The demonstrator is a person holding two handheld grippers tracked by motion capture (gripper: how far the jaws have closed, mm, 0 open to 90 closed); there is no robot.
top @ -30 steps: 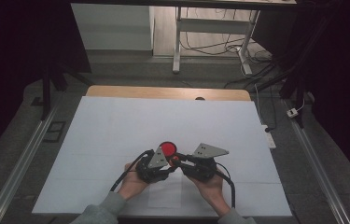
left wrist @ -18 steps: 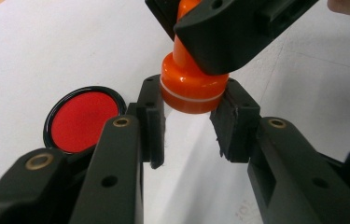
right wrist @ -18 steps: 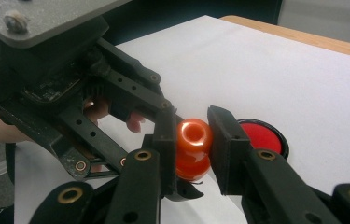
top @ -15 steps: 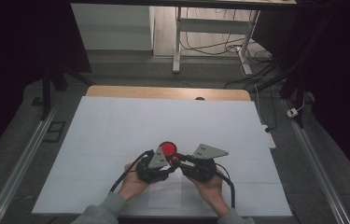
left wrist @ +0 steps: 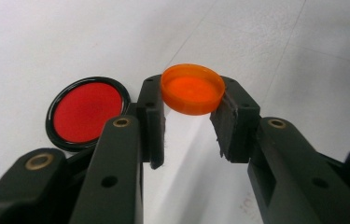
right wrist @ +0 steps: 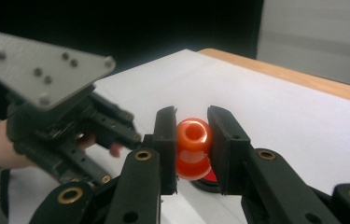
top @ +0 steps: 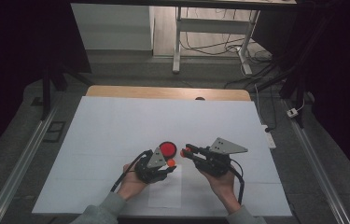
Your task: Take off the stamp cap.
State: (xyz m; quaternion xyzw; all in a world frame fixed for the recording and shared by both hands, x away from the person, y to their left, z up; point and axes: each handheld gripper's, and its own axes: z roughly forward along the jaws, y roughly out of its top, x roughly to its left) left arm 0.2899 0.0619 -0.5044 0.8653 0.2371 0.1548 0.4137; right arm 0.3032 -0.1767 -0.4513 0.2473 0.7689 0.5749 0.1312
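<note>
My left gripper point(left wrist: 189, 95) is shut on a flat orange cap point(left wrist: 192, 88), pinched by its rim between the pads; in the high view the cap point(top: 171, 163) sits at the tip of the left gripper point(top: 169, 165). My right gripper point(right wrist: 192, 128) is shut on a small rounded orange piece point(right wrist: 193, 144) whose round opening faces the camera. In the high view the right gripper point(top: 185, 152) holds this orange piece point(top: 183, 151) above the sheet, a short gap to the right of the cap. A red disc with a black rim point(top: 167, 149) lies flat on the sheet just beyond both tips.
A white sheet point(top: 116, 126) covers the table, with a wooden edge point(top: 163, 92) at the far side. The red disc point(left wrist: 87, 112) lies left of the left jaws. The left gripper's body and grey plate point(right wrist: 46, 70) stand close at the left in the right gripper view.
The right gripper has drawn away to the right and upward with the orange piece, and a gap has opened between the two tips. The left hand has stayed in place.
</note>
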